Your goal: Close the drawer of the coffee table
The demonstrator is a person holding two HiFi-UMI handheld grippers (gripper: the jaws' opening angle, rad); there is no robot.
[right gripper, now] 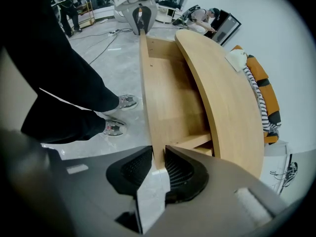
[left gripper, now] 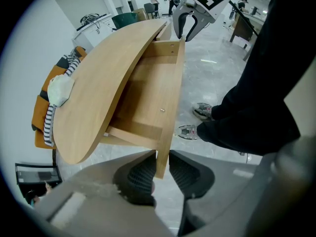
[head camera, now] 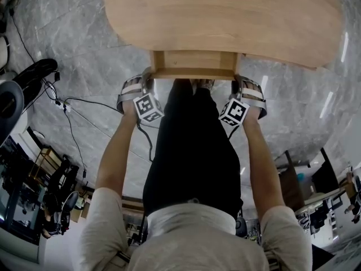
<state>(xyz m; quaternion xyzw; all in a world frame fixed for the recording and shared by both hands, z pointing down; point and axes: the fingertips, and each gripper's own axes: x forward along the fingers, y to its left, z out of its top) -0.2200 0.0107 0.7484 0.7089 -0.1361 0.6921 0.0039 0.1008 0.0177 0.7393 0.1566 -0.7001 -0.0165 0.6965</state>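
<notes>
While standing over the coffee table (head camera: 225, 16), looking steeply down on its rounded wooden top. Holding the drawer (head camera: 194, 65) by its front panel, with the box pulled out from under the top toward the legs and standing open. Pinching the panel's left end with the left gripper (left gripper: 162, 159), pressing both ribbed pads (left gripper: 140, 174) against the board's two faces. Pinching the right end the same way with the right gripper (right gripper: 158, 154), with the panel's edge between the two fingers and both pads lying on the wood. Pointing both tools almost straight down, with the marker cubes (head camera: 148, 107) facing up near the wrists. Showing the drawer's bare wooden inside in both gripper views. Wearing black trousers (head camera: 192, 151) and sports shoes (left gripper: 202, 111), standing on a grey marbled floor (head camera: 73, 44) just in front of the drawer. Trailing across that floor at the left, black cables (head camera: 62, 105). Sitting beyond the table's far side, an orange seat (left gripper: 39, 112) carrying a striped cloth (left gripper: 48, 125) and a pale cushion (left gripper: 60, 89).
</notes>
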